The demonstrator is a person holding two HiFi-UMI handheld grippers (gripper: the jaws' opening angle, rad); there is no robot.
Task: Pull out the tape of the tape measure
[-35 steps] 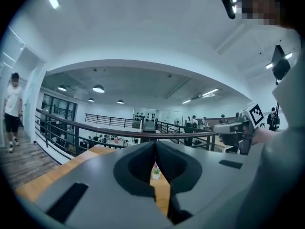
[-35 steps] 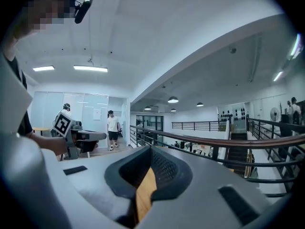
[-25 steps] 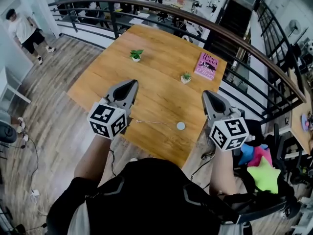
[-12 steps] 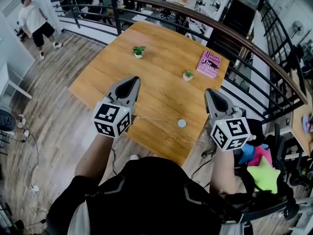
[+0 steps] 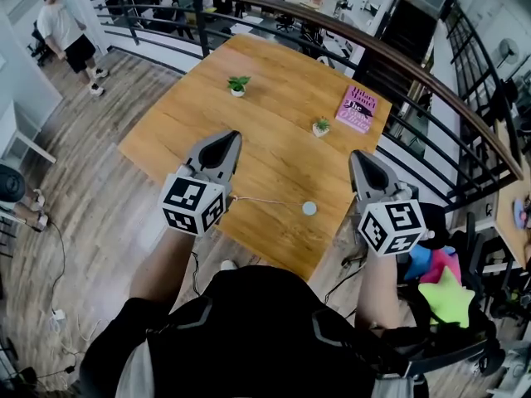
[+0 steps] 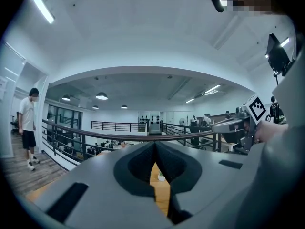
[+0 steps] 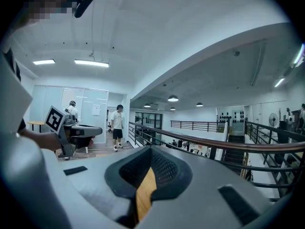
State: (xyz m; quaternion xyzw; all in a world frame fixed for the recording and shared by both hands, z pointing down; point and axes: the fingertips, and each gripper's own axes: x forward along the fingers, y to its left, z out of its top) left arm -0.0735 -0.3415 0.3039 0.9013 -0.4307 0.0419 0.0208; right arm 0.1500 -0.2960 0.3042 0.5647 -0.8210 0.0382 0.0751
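Head view: a mezzanine with a plank floor [image 5: 91,197] and a curved railing [image 5: 398,65] along its far and right sides.
Surface: the wooden surface [image 5: 274,152] fills the middle, one corner pointing near and one far.
Bystander: a person [image 5: 66,33] stands on the floor at far left, well apart from the surface.
Left: the left hand-held gripper [image 5: 226,138] hangs over the near left part of the surface. In the left gripper view its jaws are clenched together with nothing between them, only a sliver of wood showing below.
Right: the right hand-held gripper [image 5: 359,155] hangs over the near right edge. In the right gripper view its jaws are likewise clenched and empty.
Toys: plush toys [image 5: 444,295], a green star with pink and blue ones behind it, sit at near right, off the surface.
Book: a pink book [image 5: 357,109] lies flat at the far right corner.
Plants: one small potted plant [image 5: 238,84] stands far and left of centre; a second plant [image 5: 320,126] stands just left of the book.
Case: the tape measure [image 5: 309,208], small, round and pale, lies close to the near edge, between the two grippers and nearer the right one.
Tape: the tape [image 5: 261,201] runs as a thin line leftward from the case, flat on the surface. Its free end lies beside the left gripper's marker cube [image 5: 193,206], well behind the jaw tips and not in their grasp.
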